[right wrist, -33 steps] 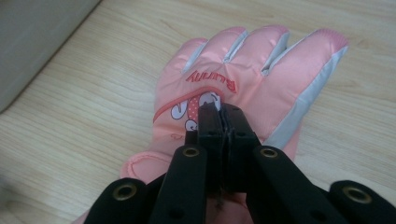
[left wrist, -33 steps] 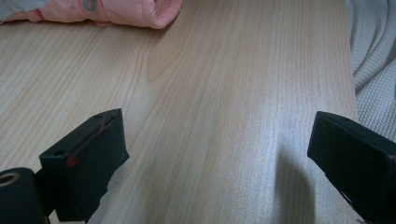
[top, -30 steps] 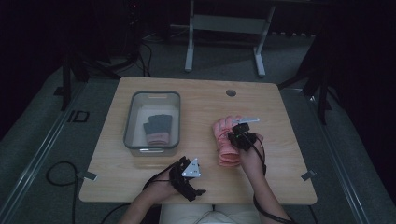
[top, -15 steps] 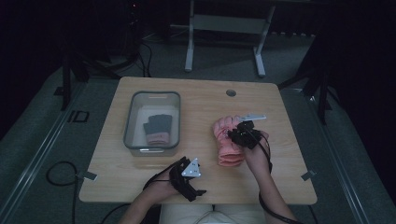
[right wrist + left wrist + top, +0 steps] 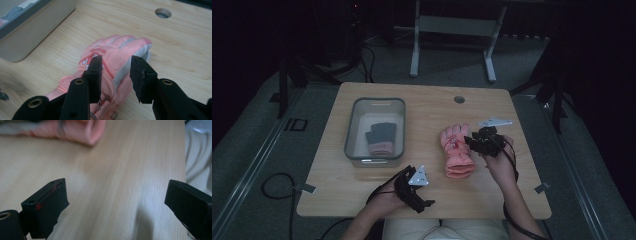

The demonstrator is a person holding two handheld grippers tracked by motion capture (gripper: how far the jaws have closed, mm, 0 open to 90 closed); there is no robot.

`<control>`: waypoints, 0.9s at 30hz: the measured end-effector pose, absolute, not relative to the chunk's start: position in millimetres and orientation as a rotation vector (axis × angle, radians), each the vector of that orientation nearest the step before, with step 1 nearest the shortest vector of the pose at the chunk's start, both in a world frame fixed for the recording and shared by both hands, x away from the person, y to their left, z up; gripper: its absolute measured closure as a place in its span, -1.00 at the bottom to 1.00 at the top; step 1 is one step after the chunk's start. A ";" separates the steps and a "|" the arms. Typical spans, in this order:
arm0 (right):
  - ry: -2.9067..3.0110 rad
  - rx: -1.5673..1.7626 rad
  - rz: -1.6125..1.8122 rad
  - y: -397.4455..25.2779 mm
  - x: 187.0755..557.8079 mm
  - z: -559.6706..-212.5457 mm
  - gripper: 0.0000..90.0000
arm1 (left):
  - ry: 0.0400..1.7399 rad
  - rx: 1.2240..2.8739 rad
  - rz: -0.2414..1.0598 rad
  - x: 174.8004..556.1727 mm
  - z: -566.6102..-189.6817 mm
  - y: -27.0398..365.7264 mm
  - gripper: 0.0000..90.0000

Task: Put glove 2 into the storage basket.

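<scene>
A dark glove (image 5: 381, 135) with a pink cuff already lies on the floor of the grey bin (image 5: 351, 131) at the left of the wooden table (image 5: 422, 107), so that part of the sorting appears done; the pink glove (image 5: 456, 150) is still on the tabletop, to the right of the bin and well apart from it, its fingers pointing toward the far edge near the round cable hole (image 5: 459, 99). The right gripper (image 5: 473, 143) hangs just above the pink glove from the glove's right side. In the right gripper view the right gripper (image 5: 115, 75) has its two black jaws partly apart, straddling the back of the pink glove (image 5: 117, 51) without pinching the fabric, so the grasp seems not yet made. The left gripper (image 5: 424, 204) rests low near the table's near edge, away from both gloves. In the left gripper view the left gripper (image 5: 116, 200) has its jaws spread wide over bare wood, holding nothing, with the cuff end of the pink glove (image 5: 82, 131) blurred at the top of the frame. Judged from this layout, what is left is to close on the pink glove, lift it, carry it left across the table and set it in the bin beside the dark one; roughly half the work appears complete.
</scene>
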State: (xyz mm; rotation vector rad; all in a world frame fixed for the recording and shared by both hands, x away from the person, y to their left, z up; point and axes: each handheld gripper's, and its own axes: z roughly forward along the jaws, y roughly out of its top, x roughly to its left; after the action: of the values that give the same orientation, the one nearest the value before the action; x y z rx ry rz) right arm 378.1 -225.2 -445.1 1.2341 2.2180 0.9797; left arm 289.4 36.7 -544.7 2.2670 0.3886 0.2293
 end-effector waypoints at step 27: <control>2.203 1.123 1.019 -251.0 379.7 -436.7 0.53 | 0.758 2.039 0.392 354.5 -437.0 1.7 -0.88</control>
State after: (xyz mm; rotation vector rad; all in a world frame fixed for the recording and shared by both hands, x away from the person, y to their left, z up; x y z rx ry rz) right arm 379.7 -251.0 -436.7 1.1227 2.2030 1.0188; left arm 354.5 1.7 -437.0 2.0389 0.7580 0.3923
